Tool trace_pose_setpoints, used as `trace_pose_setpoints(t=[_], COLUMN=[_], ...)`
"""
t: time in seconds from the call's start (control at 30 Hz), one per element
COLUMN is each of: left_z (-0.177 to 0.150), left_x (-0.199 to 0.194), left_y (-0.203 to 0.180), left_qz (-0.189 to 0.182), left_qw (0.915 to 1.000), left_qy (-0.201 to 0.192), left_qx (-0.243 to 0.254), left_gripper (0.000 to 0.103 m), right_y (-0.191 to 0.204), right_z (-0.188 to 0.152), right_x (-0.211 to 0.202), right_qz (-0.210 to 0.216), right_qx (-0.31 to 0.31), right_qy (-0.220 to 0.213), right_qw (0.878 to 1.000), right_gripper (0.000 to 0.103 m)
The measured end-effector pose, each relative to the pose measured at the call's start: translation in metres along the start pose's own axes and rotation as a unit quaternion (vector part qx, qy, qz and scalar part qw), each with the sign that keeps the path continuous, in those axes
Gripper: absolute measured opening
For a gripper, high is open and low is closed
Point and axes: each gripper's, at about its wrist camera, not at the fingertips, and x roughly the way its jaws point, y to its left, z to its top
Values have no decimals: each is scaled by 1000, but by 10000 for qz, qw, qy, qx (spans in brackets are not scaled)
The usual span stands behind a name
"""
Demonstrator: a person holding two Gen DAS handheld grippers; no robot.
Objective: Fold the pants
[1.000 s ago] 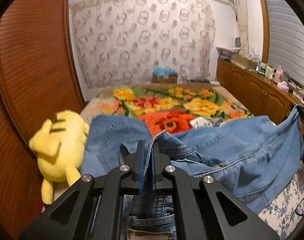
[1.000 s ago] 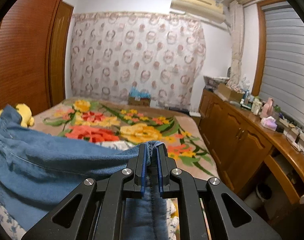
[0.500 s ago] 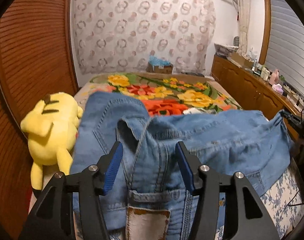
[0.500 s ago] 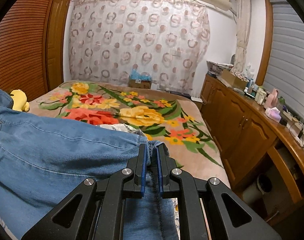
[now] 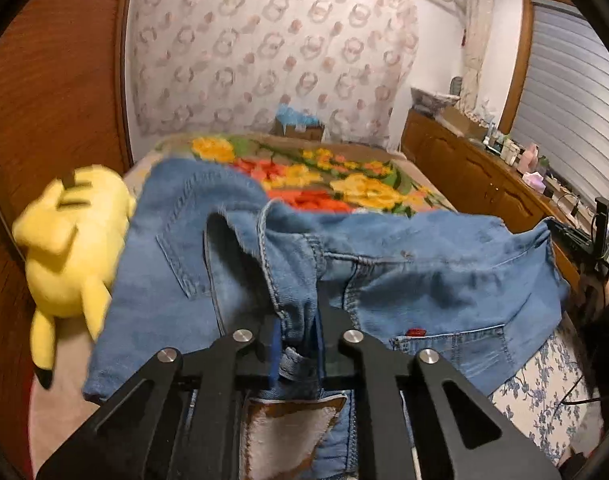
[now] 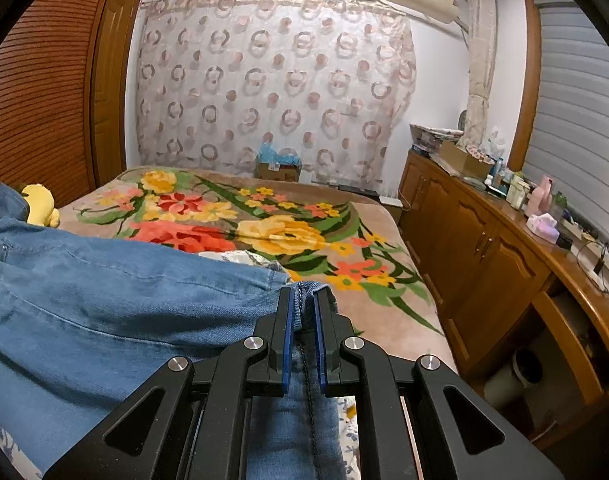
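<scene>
Pinching jeans (image 5: 424, 272): left gripper (image 5: 298, 344) just closing, right gripper (image 6: 302, 336) clamped | plush toy (image 5: 70, 240) left

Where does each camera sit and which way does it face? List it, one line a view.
Left wrist: rides the left gripper, looking forward and down over jeans whose waistband its jaws have just closed on; yellow plush toy left.
Right wrist: rides the right gripper, clamped on a denim edge, facing the floral blanket and wooden cabinets.
Shared: jeans, plush, blanket, patterned curtain, cabinets.
</scene>
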Motion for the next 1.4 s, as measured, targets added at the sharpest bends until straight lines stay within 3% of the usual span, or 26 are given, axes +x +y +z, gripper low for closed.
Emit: trace_pose_setpoints(t=[0.2,0.33,0.73,1.07,1.27,1.33,1.4], left_z=[22,38,76,76,73,70,68], left_x=[-26,-23,48,77,89,86,78], left_y=[3,4,15,20,16,14,14], left_qz=[183,276,592,712,717,734,747], left_qw=[9978,9967,9969,9970,9971,9969,9968], left_qy=[-627,-760,-508,-230,48,34,-19], left_qx=[-96,-29,142,198,238,281,282], left_gripper=[13,13,13,15,26,37,57], right_y=[-10,-9,15,25,22,23,21], right_z=[9,19,35,52,63,64,67], right_x=[-14,-16,60,109,117,113,111], right_qz=[-133,-216,-380,-377,-324,-298,-284], right_qx=[160,49,-341,-553,-594,-632,-624], right_qy=[-399,-599,-409,-4,335,411,458], right_qw=[9990,9980,9979,9978,9971,9967,9966], right_gripper=[9,9,9,9,9,9,9])
